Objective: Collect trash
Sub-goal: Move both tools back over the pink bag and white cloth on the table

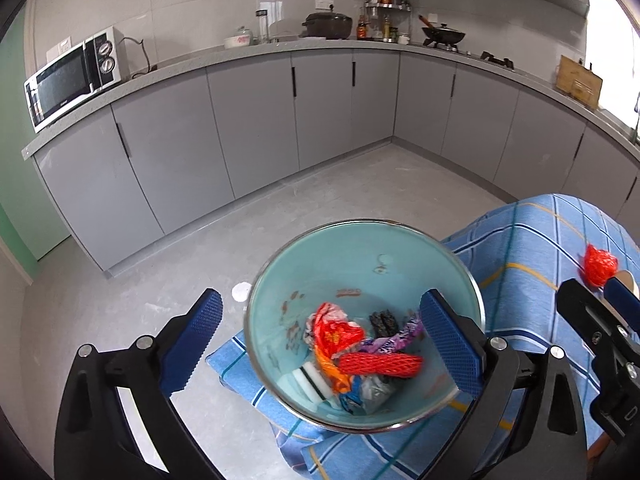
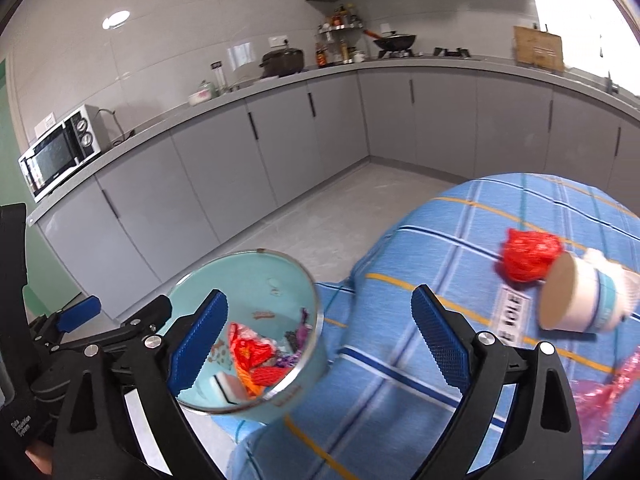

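- Trash fills the bottom of a pale teal bin point(image 1: 362, 276) with a metal rim, which stands at the edge of the tabletop on a blue plaid cloth point(image 1: 516, 240).
- Inside the bin lie a crumpled red-orange plastic bag point(image 1: 336, 334), a red foam net sleeve point(image 1: 380, 363), a purple wrapper point(image 1: 394, 342), a dark scrap point(image 1: 382, 320) and a white sponge with a dark stripe point(image 1: 306, 376).
- Left hand-held gripper point(image 1: 324, 346) hangs over the bin's mouth with its blue fingers point(image 1: 202, 334) spread wide, one outside the left rim and one over the right side; nothing sits between them.
- Right hand-held gripper point(image 2: 320, 346) is also spread wide and empty, poised above the cloth just to the right of the bin point(image 2: 256, 280).
- More trash remains on the cloth point(image 2: 460, 240): a crumpled red plastic bag point(image 2: 528, 256) touches a paper cup point(image 2: 580, 300) lying on its side with its brown base turned toward the camera.
- Something white pokes from the cup's far end, too blurred to identify.
- A pink crinkled wrapper point(image 2: 612, 392) lies near the right edge of the right wrist view, apart from the cup.
- Behind, grey cabinets point(image 1: 248, 120) run under an L-shaped counter carrying a white microwave point(image 1: 72, 80), a dark pot point(image 1: 326, 26) and a wok point(image 1: 444, 34) on the stove.
- A small white disc point(image 1: 241, 292) lies on the grey floor point(image 1: 320, 192) left of the bin.
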The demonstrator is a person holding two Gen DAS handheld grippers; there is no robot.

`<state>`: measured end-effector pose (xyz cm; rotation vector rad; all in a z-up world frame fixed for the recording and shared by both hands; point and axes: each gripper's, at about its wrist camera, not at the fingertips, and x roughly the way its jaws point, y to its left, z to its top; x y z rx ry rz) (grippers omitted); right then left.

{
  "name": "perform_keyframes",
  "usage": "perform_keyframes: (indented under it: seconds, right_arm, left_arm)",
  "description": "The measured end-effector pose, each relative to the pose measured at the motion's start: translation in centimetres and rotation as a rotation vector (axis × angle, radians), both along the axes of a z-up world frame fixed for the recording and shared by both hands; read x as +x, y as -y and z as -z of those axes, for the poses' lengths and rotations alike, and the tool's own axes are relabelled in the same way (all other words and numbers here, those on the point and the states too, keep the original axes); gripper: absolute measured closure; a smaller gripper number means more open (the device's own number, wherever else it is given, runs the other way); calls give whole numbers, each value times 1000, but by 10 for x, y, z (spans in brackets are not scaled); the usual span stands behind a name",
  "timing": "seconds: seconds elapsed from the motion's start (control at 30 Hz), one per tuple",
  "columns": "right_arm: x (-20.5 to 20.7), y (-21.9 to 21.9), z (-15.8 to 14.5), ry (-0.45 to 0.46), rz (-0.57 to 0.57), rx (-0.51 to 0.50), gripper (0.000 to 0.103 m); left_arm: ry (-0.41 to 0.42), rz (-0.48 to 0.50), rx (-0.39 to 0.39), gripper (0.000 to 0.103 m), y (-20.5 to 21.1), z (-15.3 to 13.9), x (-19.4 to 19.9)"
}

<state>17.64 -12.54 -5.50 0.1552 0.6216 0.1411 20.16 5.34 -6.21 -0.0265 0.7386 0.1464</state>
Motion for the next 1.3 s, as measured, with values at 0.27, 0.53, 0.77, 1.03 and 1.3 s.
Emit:
perform_keyframes:
  seconds: [0.27, 0.53, 0.77, 1.03, 1.3]
  right_arm:
    - [-29, 49, -1, -3, 94, -4, 11]
    - [-61, 112, 2, -12, 244, 1, 11]
    - [-91, 167, 3, -15, 368, -27, 12]
    - [-123, 231, 17, -63, 513, -23, 25]
    - [-142, 263, 23, -78, 572, -11, 27]
  left_arm:
    - [-3, 98, 1, 6, 47, -5, -12]
    - [-14, 256, 13, 6, 108, -1, -30]
    - [-25, 408, -12, 6, 160, 2, -39]
    - [-51, 562, -18, 11, 217, 11, -46]
    - [-89, 756, -44, 19, 272, 19, -57]
